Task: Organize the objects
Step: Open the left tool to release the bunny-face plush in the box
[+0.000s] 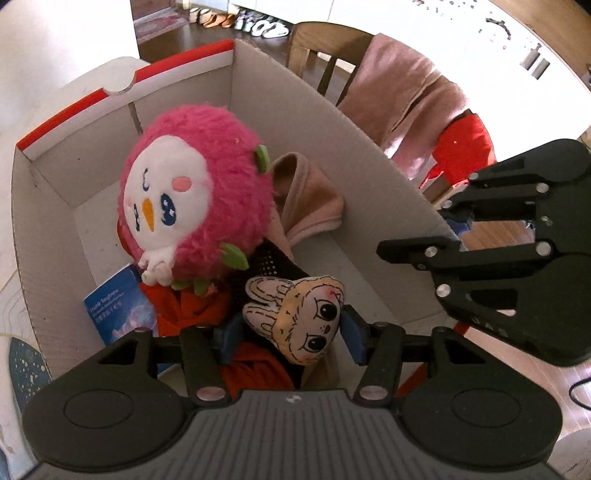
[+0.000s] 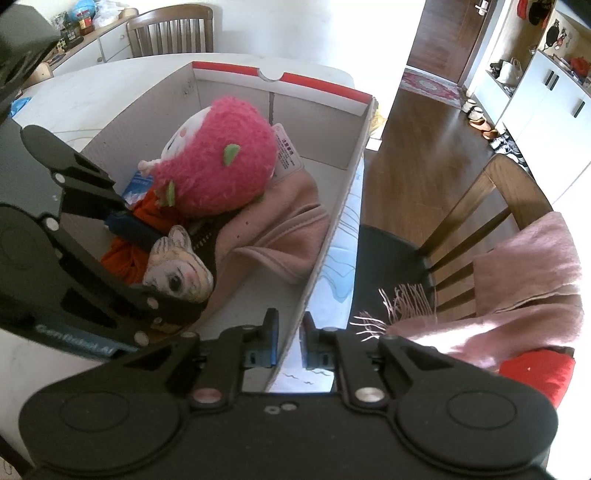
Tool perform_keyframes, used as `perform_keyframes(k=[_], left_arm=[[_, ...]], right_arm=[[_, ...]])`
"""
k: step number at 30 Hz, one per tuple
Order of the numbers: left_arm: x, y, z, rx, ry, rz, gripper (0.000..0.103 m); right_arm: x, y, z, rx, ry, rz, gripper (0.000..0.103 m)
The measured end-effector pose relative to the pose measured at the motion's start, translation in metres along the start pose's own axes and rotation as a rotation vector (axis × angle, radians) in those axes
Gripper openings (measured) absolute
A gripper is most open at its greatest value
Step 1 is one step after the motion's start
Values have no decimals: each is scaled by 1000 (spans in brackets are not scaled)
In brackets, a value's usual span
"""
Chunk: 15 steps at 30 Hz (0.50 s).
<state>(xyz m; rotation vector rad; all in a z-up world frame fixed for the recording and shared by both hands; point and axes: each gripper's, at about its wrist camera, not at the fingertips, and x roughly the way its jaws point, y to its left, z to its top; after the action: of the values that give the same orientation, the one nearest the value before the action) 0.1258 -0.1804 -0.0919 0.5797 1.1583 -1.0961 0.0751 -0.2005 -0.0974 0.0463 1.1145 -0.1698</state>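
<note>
A white cardboard box (image 1: 332, 122) with a red rim holds a pink round plush (image 1: 192, 195), a pink cloth (image 1: 310, 195), a red garment (image 1: 184, 310) and a blue booklet (image 1: 118, 310). My left gripper (image 1: 291, 332) is over the box, its jaws around a small flat bunny-face doll (image 1: 299, 317); the blue pads touch its sides. My right gripper (image 2: 289, 343) straddles the box's right wall (image 2: 332, 229), pads pressed on it. The plush (image 2: 221, 162) and the doll (image 2: 177, 266) also show in the right wrist view.
The box stands on a white table (image 2: 92, 81). A wooden chair (image 2: 491, 206) draped with a pink scarf (image 2: 532, 273) and something red (image 2: 535, 373) stands right of the box. A second chair (image 2: 170, 33) is behind the table.
</note>
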Motion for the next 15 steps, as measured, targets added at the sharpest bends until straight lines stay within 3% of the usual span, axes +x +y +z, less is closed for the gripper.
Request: perform_keyframes(k=[4,15], left_arm=[[-7,0,-3,4,-23,-17,69],[-44,5,-22,-6,-111,-26,73]], right_arm=[[0,1,0,0,1,-2,11],[-1,4,0,6,8,-15,11]])
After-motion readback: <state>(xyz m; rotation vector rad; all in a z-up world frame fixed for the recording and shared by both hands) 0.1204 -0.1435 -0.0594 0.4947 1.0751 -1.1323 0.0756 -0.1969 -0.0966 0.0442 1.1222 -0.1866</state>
